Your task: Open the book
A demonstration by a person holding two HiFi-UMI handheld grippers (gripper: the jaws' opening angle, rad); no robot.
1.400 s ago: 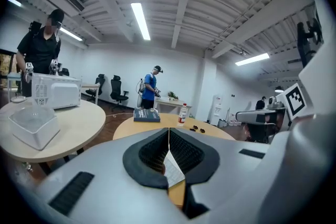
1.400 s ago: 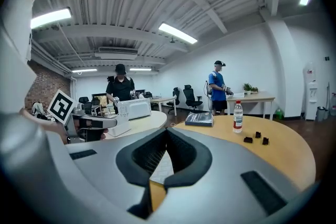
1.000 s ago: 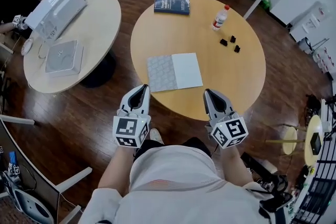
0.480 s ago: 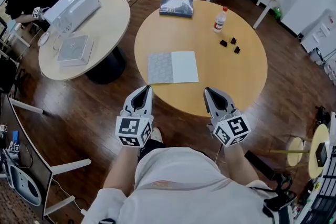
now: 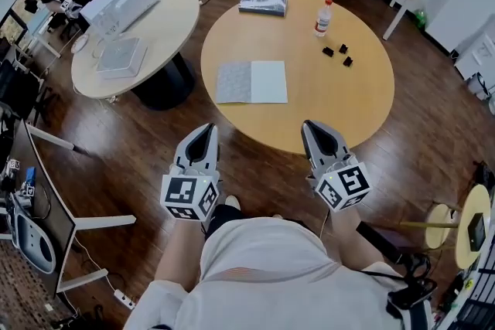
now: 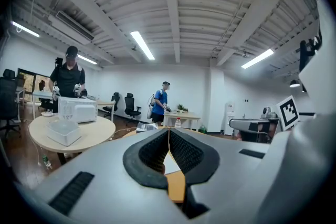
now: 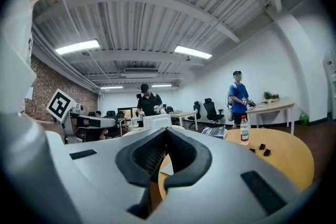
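L claw (image 5: 206, 129), R claw (image 5: 312, 126) closed, ribbed black pads (image 6: 152, 152) touching.

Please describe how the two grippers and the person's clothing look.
The left gripper and right gripper have light grey tapered bodies with black ribbed pads. Each carries a white cube with black square markers. The person wears a white short-sleeved shirt.

On the round table (image 5: 340, 104), book (image 5: 264, 0) at far edge, bottle (image 5: 322, 17) right of it — pad (image 5: 251, 82) nearer, second table (image 5: 166, 31) off left.
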